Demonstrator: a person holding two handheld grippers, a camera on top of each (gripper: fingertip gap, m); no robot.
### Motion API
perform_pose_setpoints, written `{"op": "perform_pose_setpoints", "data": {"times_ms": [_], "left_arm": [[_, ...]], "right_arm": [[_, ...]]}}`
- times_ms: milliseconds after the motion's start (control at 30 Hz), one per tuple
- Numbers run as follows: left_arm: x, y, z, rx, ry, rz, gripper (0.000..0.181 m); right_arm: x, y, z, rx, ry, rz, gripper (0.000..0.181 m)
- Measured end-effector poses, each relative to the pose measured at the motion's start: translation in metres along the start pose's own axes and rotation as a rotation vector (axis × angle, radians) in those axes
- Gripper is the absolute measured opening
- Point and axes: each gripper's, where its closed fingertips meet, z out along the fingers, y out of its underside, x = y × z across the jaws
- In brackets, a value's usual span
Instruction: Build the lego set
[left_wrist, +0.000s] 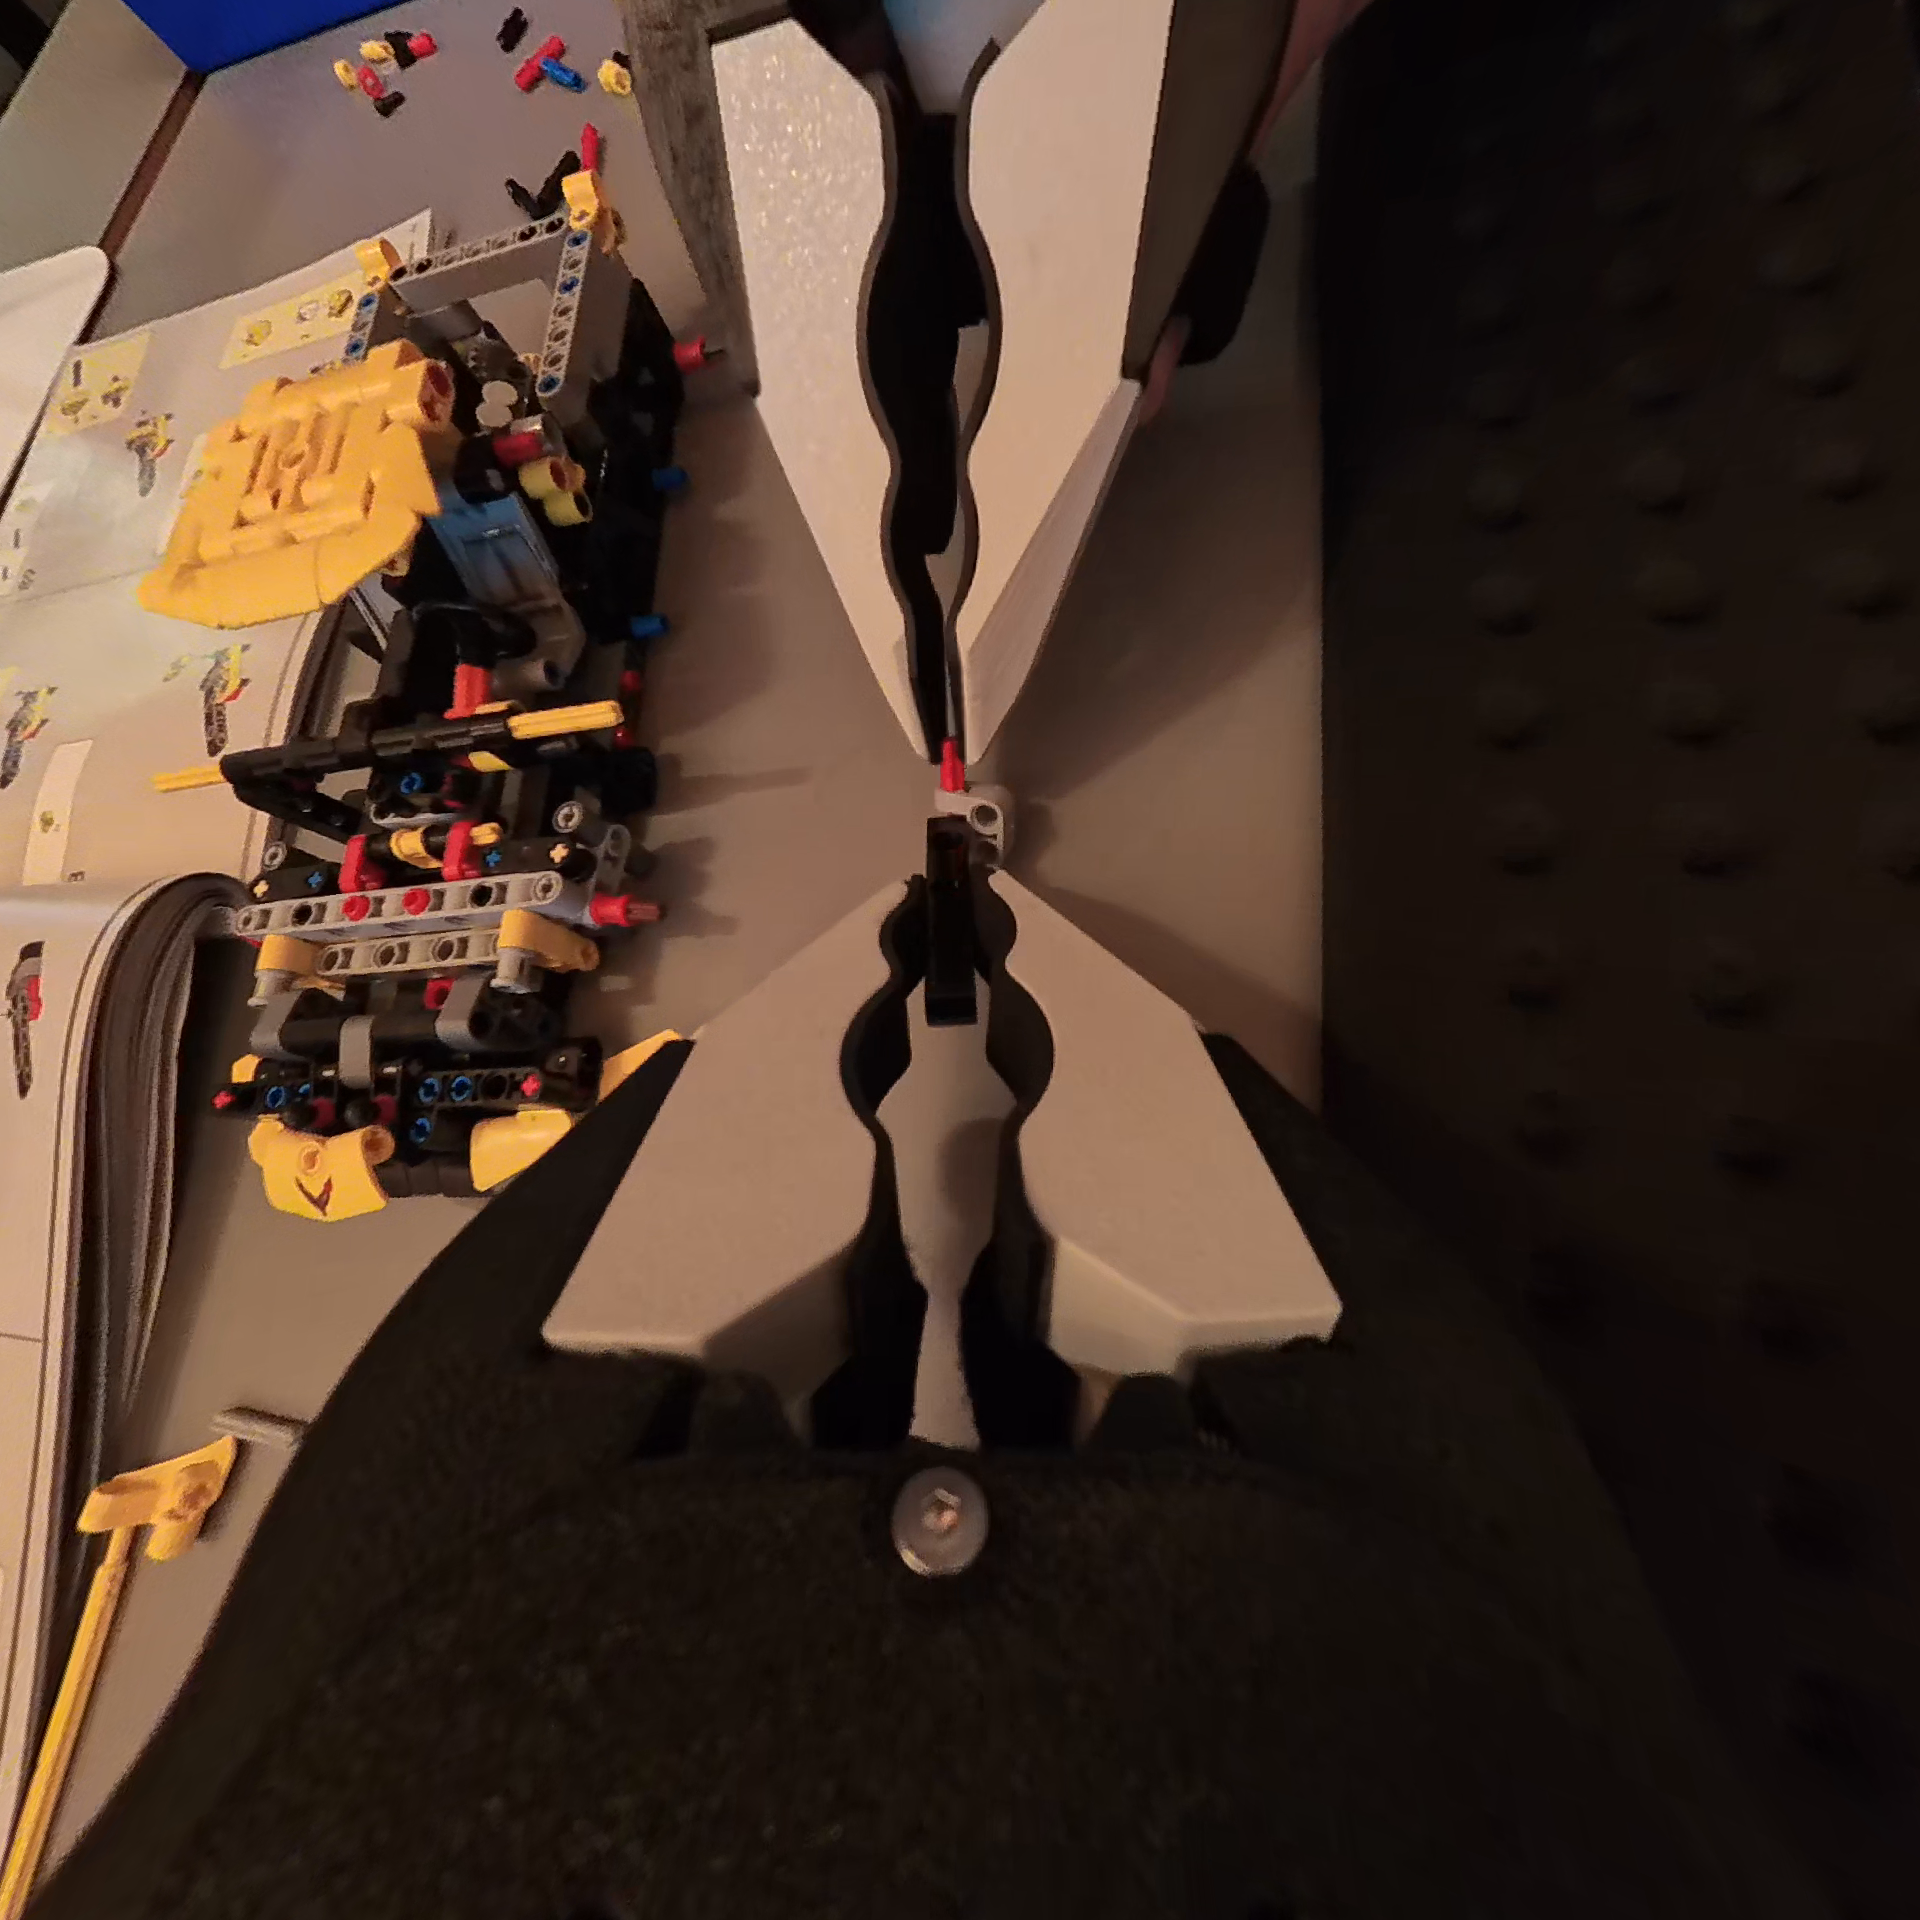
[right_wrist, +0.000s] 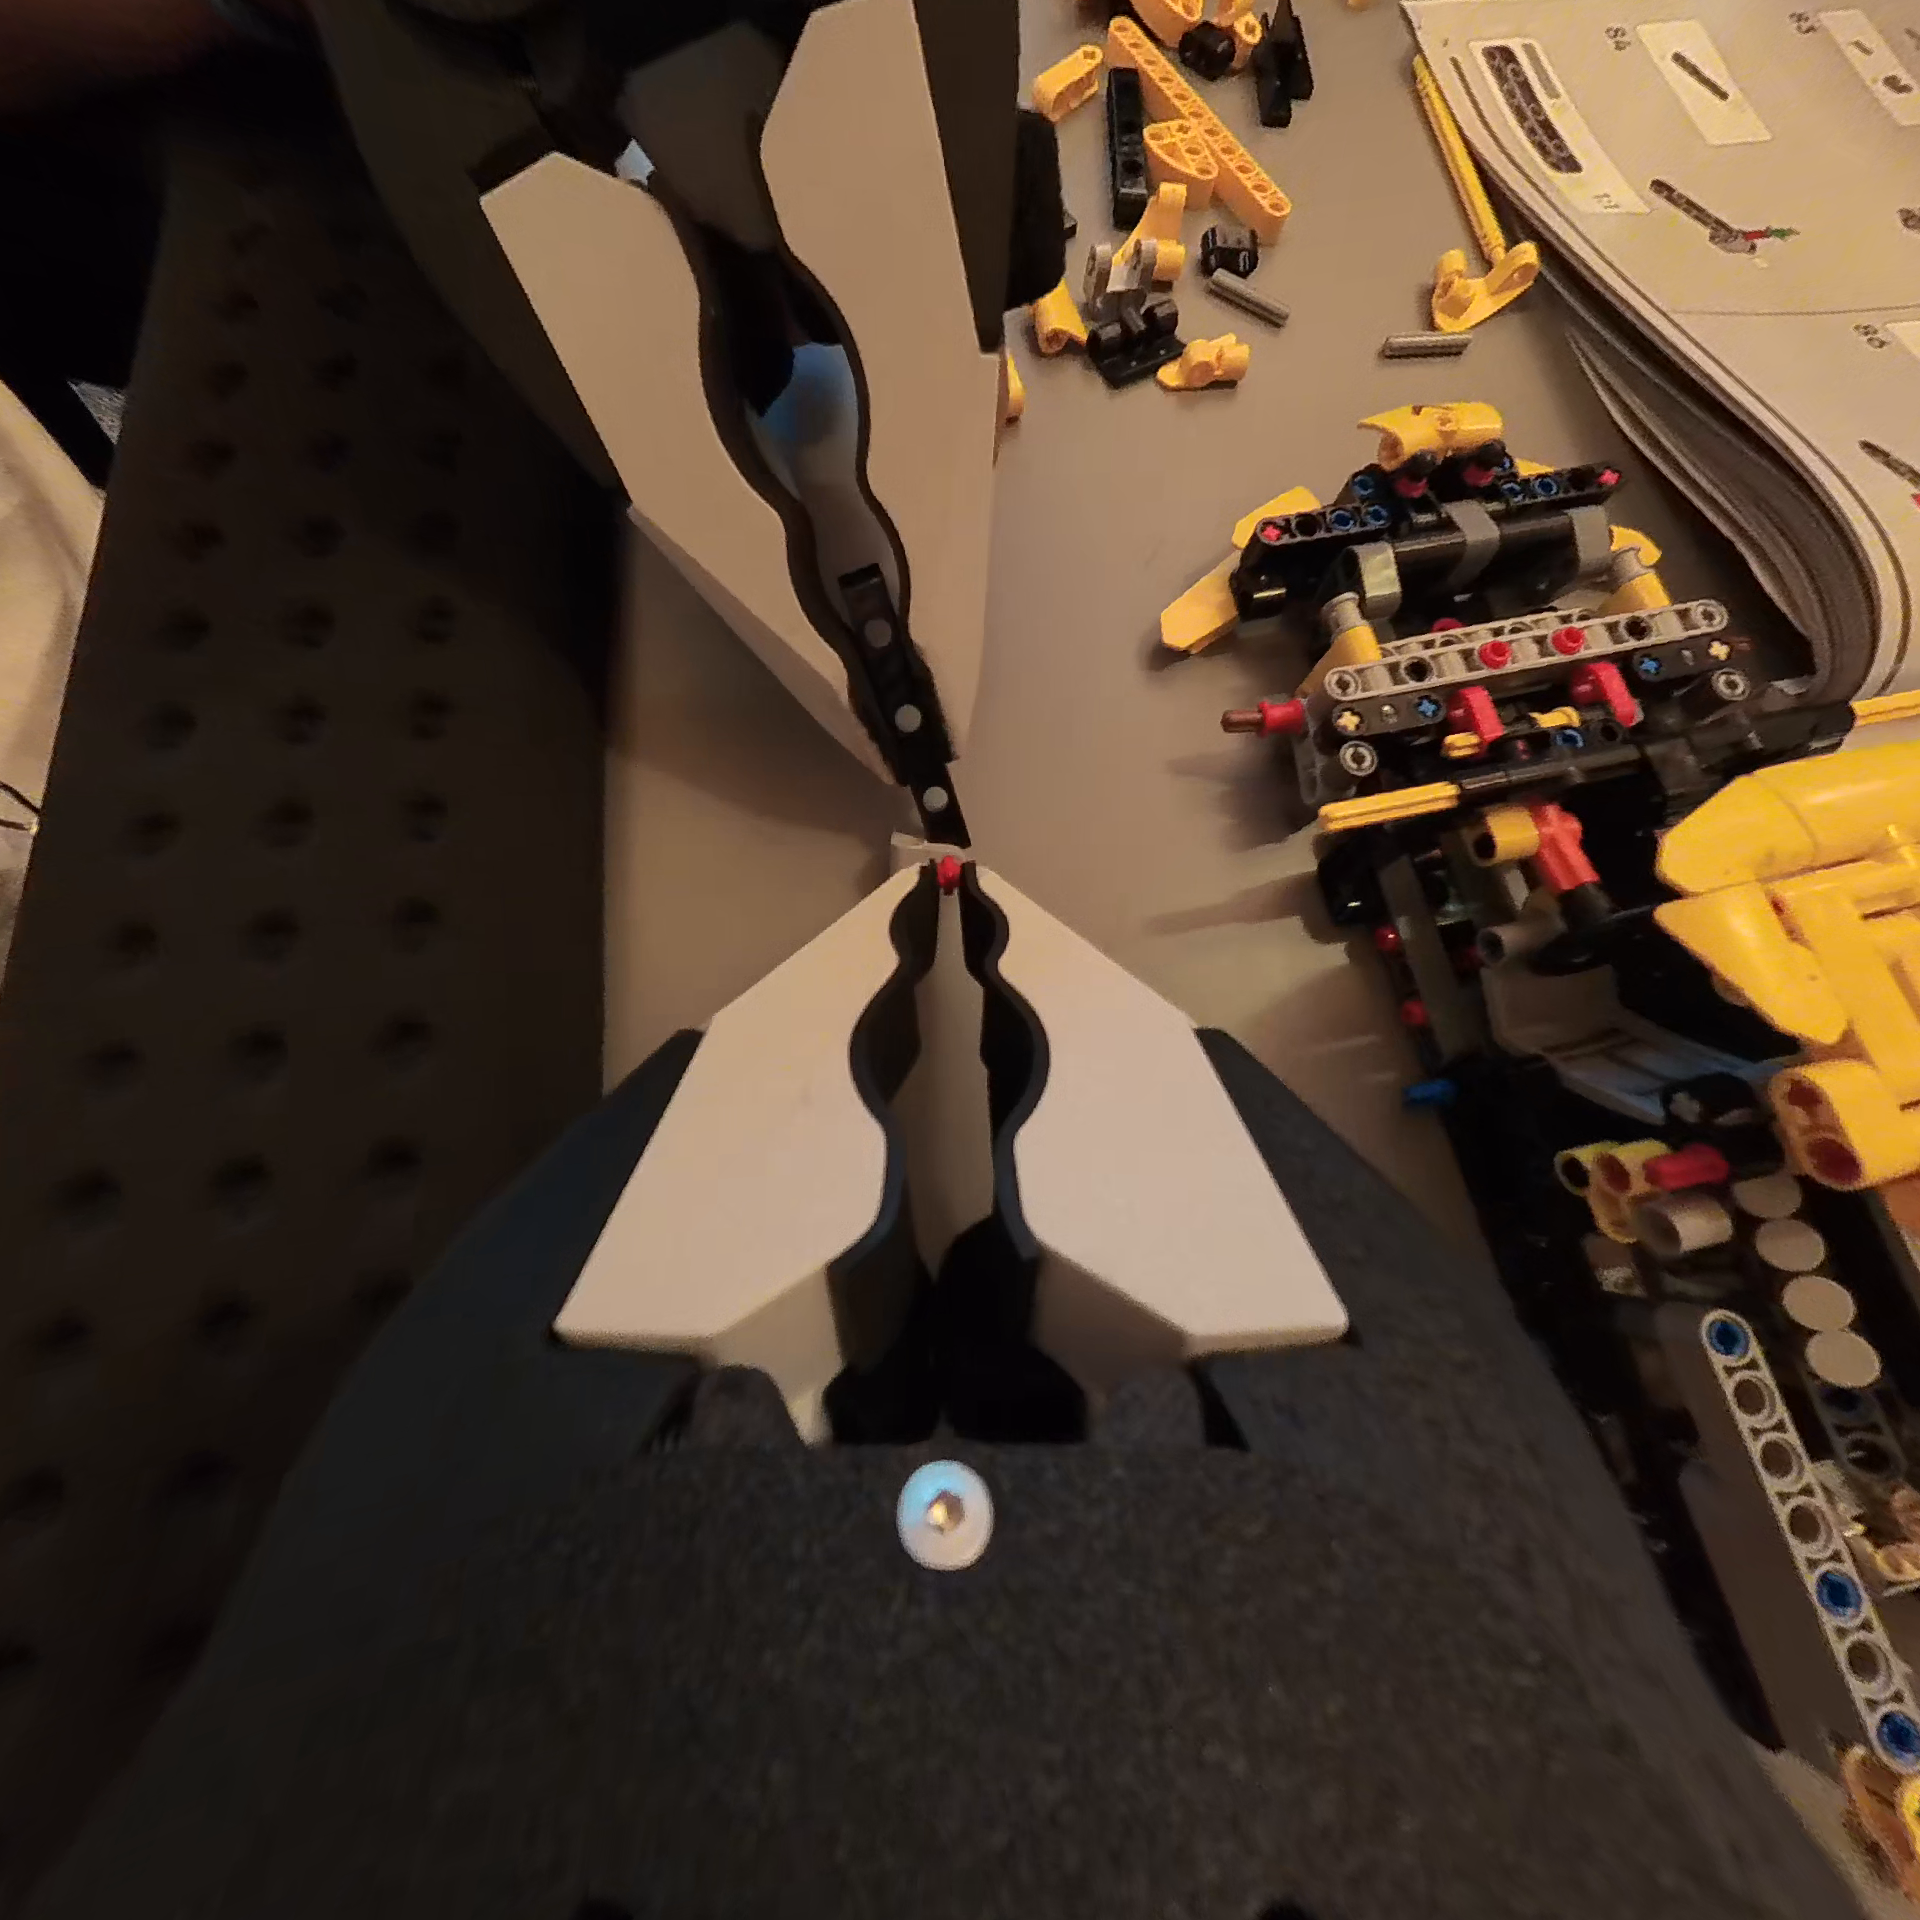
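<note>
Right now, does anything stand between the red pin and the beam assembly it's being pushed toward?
Nothing visible. The right gripper holds the red pin right at the grey connector on the black beam held by the left gripper.

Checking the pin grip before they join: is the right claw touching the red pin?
Touching. The right wrist view shows the right claw shut on the red pin, its tips pressing both sides with no gap.

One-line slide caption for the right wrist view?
Right gripper presents a red pin to the black beam held by the left gripper.
</note>
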Motion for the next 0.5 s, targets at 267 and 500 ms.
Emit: {"op": "perform_pose_setpoints", "data": {"times_ms": [267, 500], "left_arm": [[0.0001, -0.0006, 0.0005, -0.008, 0.035, -0.039, 0.007], [-0.0013, -0.0031, -0.0012, 0.001, 0.107, -0.109, 0.007]], "right_arm": [[0.0004, -0.0006, 0.0015, 0.019, -0.009, 0.054, 0.004], [-0.0006, -0.0001, 0.0037, -0.041, 0.026, -0.068, 0.004]]}}
